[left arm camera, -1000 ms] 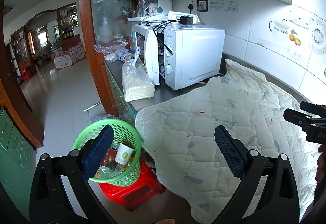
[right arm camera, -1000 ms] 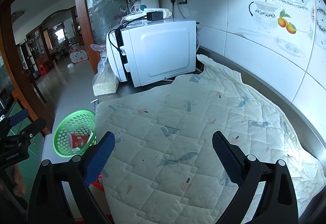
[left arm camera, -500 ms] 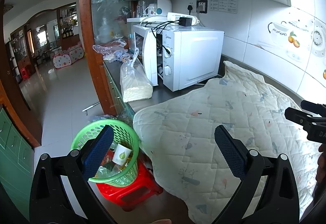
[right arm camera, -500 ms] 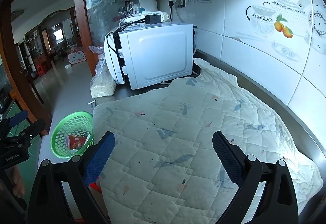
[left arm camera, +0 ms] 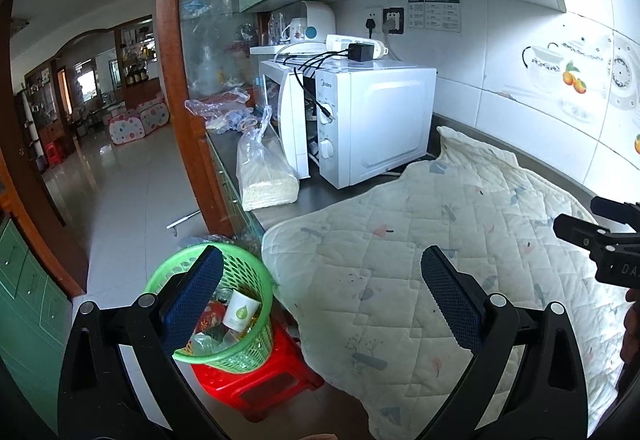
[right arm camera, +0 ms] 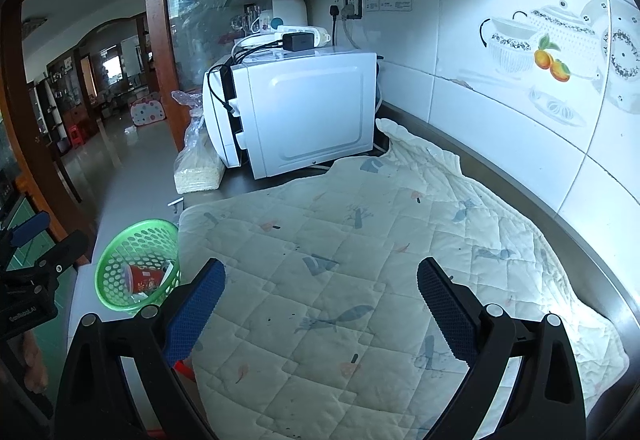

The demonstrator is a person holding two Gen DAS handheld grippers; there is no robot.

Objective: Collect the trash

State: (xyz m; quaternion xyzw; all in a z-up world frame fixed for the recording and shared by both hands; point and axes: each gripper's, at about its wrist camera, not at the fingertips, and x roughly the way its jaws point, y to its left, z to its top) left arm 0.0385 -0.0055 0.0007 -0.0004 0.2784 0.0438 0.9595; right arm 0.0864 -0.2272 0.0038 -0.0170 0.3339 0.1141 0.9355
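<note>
- Left gripper (left arm camera: 320, 296) and right gripper (right arm camera: 318, 298) hang spread wide, nothing between the fingers, above a quilted mat (right arm camera: 380, 240).
- At 9 o'clock off the mat's edge, a green trash basket (left arm camera: 244, 272) holding cups tops a red stool (left arm camera: 260, 388).
- Beyond, at 12 o'clock, a white microwave (right arm camera: 304, 111) blocks the counter.

Left claw (left arm camera: 320, 300) and right claw (right arm camera: 318, 304) both gape wide, side by side, gripping nothing
</note>
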